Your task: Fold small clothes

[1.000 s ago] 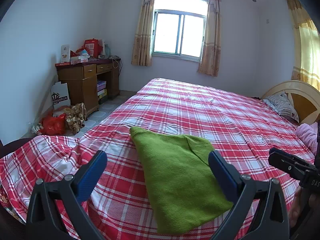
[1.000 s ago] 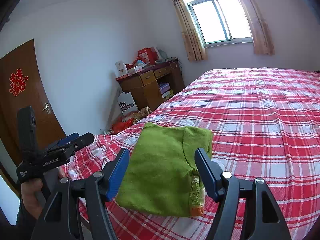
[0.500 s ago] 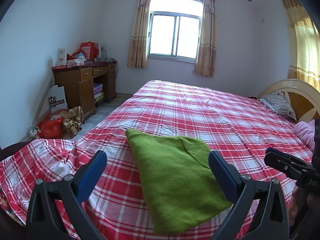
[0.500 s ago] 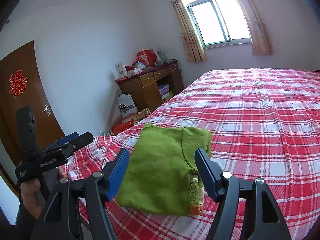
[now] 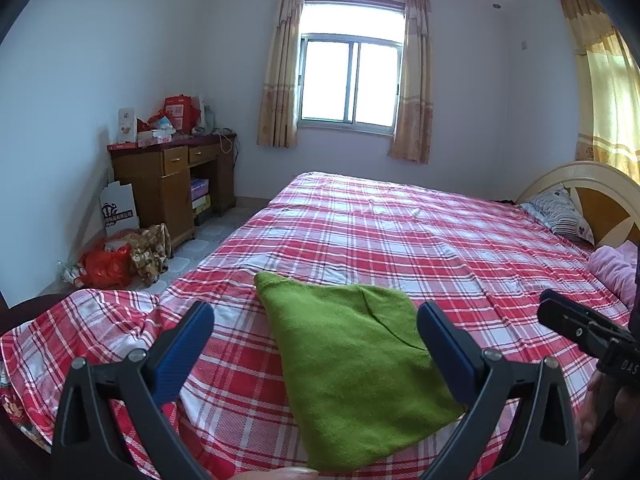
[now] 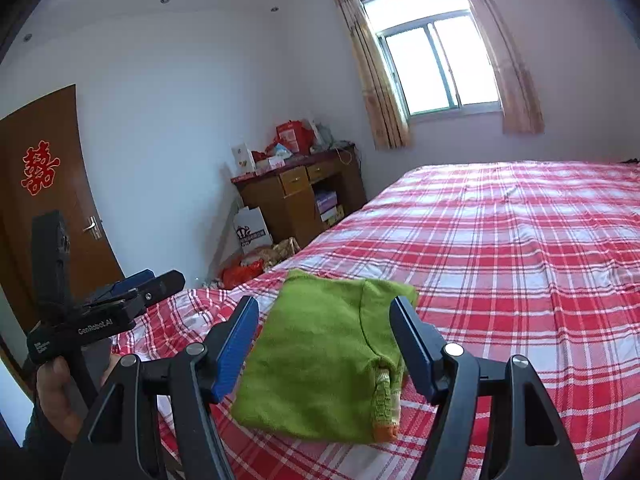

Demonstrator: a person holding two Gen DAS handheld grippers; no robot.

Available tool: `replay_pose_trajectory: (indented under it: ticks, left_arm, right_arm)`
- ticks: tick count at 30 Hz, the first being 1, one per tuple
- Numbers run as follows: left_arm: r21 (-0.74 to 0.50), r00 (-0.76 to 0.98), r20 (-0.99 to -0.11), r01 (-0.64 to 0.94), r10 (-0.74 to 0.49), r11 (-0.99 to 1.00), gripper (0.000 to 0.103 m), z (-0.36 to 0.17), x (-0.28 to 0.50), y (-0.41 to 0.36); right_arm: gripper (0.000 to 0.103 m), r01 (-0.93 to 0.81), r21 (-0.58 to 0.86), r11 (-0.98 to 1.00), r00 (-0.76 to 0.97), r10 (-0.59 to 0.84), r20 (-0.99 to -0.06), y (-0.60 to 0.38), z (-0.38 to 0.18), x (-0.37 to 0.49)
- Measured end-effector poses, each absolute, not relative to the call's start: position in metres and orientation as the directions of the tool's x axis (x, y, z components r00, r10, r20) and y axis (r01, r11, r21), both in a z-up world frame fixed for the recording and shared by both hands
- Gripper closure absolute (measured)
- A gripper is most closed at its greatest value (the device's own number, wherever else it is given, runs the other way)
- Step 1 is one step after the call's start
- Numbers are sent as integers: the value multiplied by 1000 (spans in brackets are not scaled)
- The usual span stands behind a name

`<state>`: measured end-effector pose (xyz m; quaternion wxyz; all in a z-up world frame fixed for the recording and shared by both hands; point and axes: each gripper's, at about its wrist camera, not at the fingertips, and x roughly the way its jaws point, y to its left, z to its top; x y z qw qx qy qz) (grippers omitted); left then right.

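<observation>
Green knit, folded into a compact bundle, the small sweater (image 5: 352, 364) lay flat on the red-and-white plaid bedsheet (image 5: 420, 240) near the bed's foot edge. An orange-trimmed cuff (image 6: 386, 412) showed at its 5 o'clock corner in the right wrist view. The left gripper (image 5: 316, 344) hung above the bundle, its blue pads spread wide and touching nothing. The right gripper (image 6: 324, 344) hovered over it likewise, jaws apart and empty. A hand (image 6: 56, 396) held the left tool's handle at 8 o'clock in the right wrist view. A cluttered wooden desk (image 5: 172, 184) stood at 10 o'clock beneath the curtained window (image 5: 352, 80), and a striped pillow (image 5: 558, 214) rested by the headboard at 3 o'clock.
</observation>
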<state>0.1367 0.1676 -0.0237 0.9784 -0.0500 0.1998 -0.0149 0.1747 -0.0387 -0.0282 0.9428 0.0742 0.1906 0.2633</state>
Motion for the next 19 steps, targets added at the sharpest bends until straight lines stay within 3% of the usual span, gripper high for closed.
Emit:
replay_pose_trajectory:
  ticks: [19]
  left_arm:
    - [-54,936,-352,-16,-4,998,0,-27,135,163]
  right_arm:
    - [34,-478,232,847,776,531,-340,-38,-34,173]
